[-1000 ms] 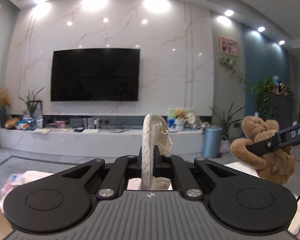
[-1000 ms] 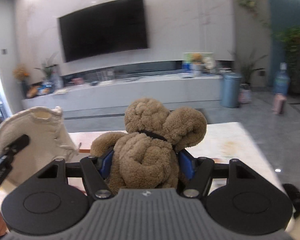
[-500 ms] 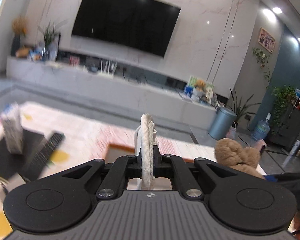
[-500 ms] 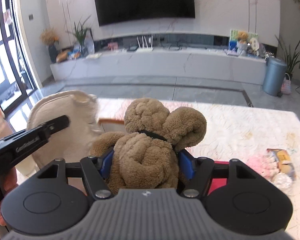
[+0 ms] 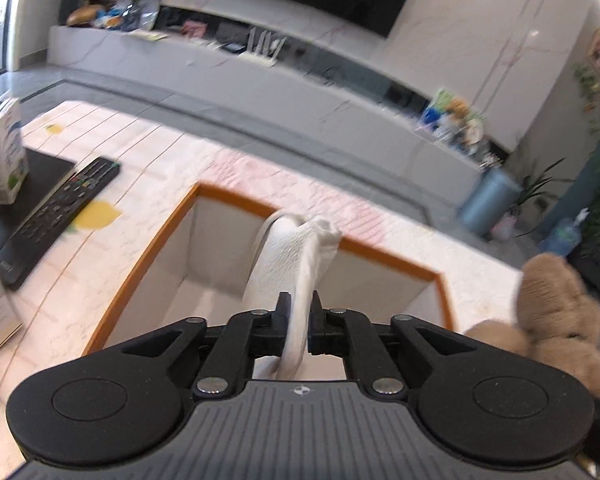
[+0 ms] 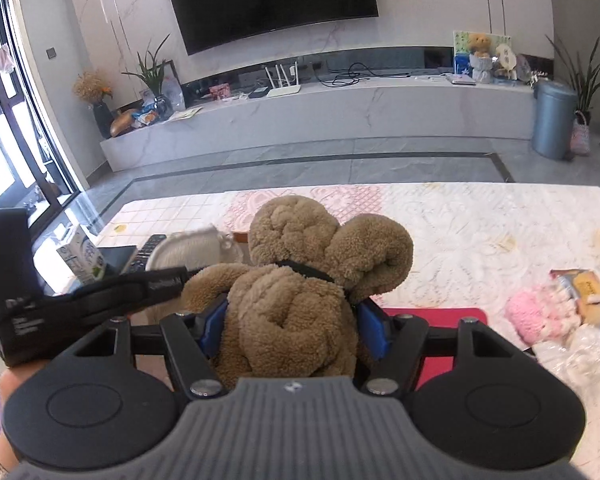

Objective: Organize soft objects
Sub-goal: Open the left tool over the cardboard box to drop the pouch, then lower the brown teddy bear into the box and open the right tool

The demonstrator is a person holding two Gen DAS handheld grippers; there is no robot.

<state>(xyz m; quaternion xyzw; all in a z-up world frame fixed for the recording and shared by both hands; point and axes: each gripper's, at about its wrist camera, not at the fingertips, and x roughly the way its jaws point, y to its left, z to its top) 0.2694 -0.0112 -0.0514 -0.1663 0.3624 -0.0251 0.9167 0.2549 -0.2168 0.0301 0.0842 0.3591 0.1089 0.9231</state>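
My left gripper [image 5: 298, 322] is shut on a flat cream-white soft toy [image 5: 290, 264] and holds it above an open box with an orange rim [image 5: 148, 248] on the table. My right gripper [image 6: 292, 324] is shut on a brown plush bear [image 6: 300, 292], held above the table to the right of the box. The bear also shows at the right edge of the left wrist view [image 5: 556, 308]. The white toy [image 6: 192, 246] and the left gripper's body show at the left of the right wrist view.
A black remote [image 5: 56, 216] and a milk carton [image 5: 2, 152] lie left of the box. A pink plush [image 6: 536, 314], snack packets [image 6: 588, 292] and a red mat [image 6: 436, 320] lie on the table at the right. The TV bench stands beyond the floor.
Both grippers have tilted downward and moved toward the table. The left gripper with the white toy now hangs over the open box. The bear stays gripped to its right.
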